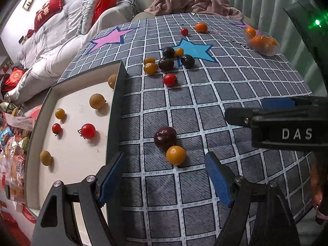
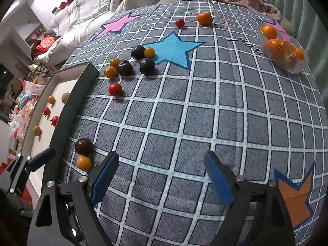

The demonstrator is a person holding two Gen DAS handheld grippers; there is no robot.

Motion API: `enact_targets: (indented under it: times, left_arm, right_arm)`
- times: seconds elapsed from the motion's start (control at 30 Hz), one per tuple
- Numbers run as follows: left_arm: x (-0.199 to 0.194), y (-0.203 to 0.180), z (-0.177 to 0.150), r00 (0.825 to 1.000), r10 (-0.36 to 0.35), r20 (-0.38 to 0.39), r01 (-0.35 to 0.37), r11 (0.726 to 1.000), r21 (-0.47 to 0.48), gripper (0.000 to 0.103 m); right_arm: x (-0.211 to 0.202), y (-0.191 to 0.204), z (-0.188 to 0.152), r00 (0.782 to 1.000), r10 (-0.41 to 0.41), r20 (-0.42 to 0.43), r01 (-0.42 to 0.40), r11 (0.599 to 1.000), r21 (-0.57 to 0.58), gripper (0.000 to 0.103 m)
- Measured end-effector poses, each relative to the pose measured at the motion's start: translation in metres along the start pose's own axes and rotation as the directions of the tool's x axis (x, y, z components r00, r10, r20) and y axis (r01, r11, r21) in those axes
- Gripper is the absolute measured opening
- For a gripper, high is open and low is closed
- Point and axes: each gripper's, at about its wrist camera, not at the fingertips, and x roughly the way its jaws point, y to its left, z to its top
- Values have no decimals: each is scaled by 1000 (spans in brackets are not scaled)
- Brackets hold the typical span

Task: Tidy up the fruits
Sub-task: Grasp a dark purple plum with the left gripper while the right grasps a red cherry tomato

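Fruits sit scattered on the checked cloth (image 1: pixel 205 106), some already in the tray (image 1: pixel 80 94) off the left gripper's left finger. Left gripper (image 1: pixel 165 181): jaws apart, nothing between the pads. Just ahead of its fingertips, slightly nearer the left finger, a yellow tomato (image 1: pixel 175 155) touches a dark plum (image 1: pixel 165 138) right behind it. Right gripper (image 2: pixel 162 181): jaws also apart, empty, only bare cloth ahead. Seen from the right wrist, that same pair lies off its left finger, beside the tray wall.

Risks, my read:
- Yellow tomato and dark plum touch. Closing on one likely nudges the other; round fruit rolls, possibly toward the table edge.
- Tray wall is near the left finger. A descent drifting that way clips the rim and shifts the tray, and the fruit inside rolls.
- Cherry-size tomato is soft; pinching off-centre squirts it out sideways or splits the skin.
- Cloth is loose. A fingertip dragging on it bunches the fabric and sets the far cluster (image 1: pixel 168 58) rolling.
- Right gripper's finger shows near the left gripper's right side; both going for the same pair risks a collision.
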Motion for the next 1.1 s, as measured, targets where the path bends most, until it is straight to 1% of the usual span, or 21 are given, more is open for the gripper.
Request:
enact_targets:
  times: [0.2,0.4,0.47,0.5,0.57,0.7,0.8,0.93,1.1]
  left_arm:
    - [11,0,1,1000,-9,-19,9,1000,-1,80]
    - [23,-2,1,1000,4,-25,-3,1000,10,80]
    - [25,3,1,1000,-5,-16,5,1000,0,80]
    - [25,3,2,1000,4,-12,-4,1000,7,80]
    - [27,5,5,1000,-1,-11,1,1000,12,80]
    - [31,12,11,1000,7,-2,-7,1000,-4,80]
    - [33,13,15,1000,-6,-9,6,1000,-6,80]
    - [34,14,13,997,-64,-30,63,997,-40,80]
    - [33,12,12,997,-73,-33,71,996,-50,79]
  right_arm:
    - [13,13,14,1000,17,0,-17,999,-41,88]
    - [29,32,29,1000,22,1,-22,994,-106,88]
    - [33,36,33,1000,20,2,-20,992,-121,88]
    - [35,37,35,1000,19,2,-19,992,-126,88]
    - [38,40,38,1000,17,0,-17,991,-132,88]
    - [37,37,39,1000,8,10,-7,991,-133,88]
    - [34,28,35,1000,5,14,-3,992,-124,88]
    - [30,21,32,1000,12,15,-10,994,-111,88]
    - [29,22,30,1000,15,19,-13,993,-118,88]
